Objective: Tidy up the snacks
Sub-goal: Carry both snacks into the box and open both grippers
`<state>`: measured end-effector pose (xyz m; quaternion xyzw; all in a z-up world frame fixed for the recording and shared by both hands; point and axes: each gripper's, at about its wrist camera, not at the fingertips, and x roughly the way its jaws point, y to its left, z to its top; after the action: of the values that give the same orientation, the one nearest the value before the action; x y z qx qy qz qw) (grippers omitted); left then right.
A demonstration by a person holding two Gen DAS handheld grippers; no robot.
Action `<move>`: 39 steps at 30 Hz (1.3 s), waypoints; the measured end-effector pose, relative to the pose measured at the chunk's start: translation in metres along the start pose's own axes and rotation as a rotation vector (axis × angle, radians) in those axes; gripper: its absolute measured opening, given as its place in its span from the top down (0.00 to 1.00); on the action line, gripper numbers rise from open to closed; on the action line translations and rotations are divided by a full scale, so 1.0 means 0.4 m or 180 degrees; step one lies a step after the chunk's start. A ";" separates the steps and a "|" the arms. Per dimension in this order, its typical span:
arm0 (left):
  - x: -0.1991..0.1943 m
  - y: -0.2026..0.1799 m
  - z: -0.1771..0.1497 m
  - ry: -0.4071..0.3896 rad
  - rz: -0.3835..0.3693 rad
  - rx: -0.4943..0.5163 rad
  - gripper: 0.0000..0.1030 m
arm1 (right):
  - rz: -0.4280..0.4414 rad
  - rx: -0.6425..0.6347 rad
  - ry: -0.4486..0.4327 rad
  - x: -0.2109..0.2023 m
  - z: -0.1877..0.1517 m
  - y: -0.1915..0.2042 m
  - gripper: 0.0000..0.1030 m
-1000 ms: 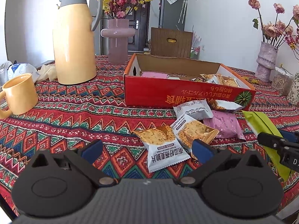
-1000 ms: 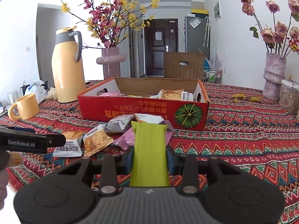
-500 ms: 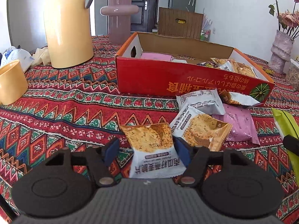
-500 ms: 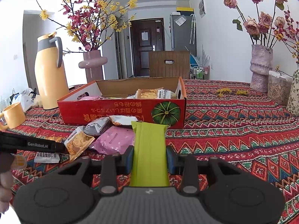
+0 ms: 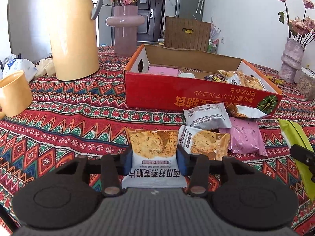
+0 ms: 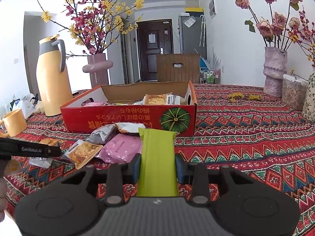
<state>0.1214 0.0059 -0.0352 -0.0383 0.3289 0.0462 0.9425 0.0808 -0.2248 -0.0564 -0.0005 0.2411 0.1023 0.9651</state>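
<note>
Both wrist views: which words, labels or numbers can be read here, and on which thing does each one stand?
"GenRobot.AI": on the left gripper, seen from its side.
"Pumpkin seed oat crisps": upside down, on the cracker packet between the left gripper's pads.
"南瓜籽燕麦脆片": upside down, same packet.
Red box front: large print, upside down, not surely readable.
Pink packet, grey packet: too small.
Green packet: no text visible.

Two low wrist views close over the tablecloth [image 5: 78,118], both facing the red box [image 6: 126,118].
</note>
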 end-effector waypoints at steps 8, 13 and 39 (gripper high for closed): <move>-0.042 -0.009 0.018 -0.0180 -0.0069 0.0046 0.57 | -0.0027 0.0003 -0.0061 -0.003 0.013 0.002 0.66; -0.056 -0.015 0.027 -0.0245 -0.0102 0.0066 0.57 | -0.0038 0.0006 -0.0095 -0.002 0.023 0.002 0.66; -0.040 -0.081 0.185 -0.0611 -0.0201 0.0232 0.57 | 0.0091 -0.0042 -0.0369 0.094 0.173 0.028 0.66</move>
<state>0.1584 -0.0198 0.0339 -0.0098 0.2371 0.0080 0.9714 0.1433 -0.2031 -0.0121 0.0025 0.1841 0.1176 0.9758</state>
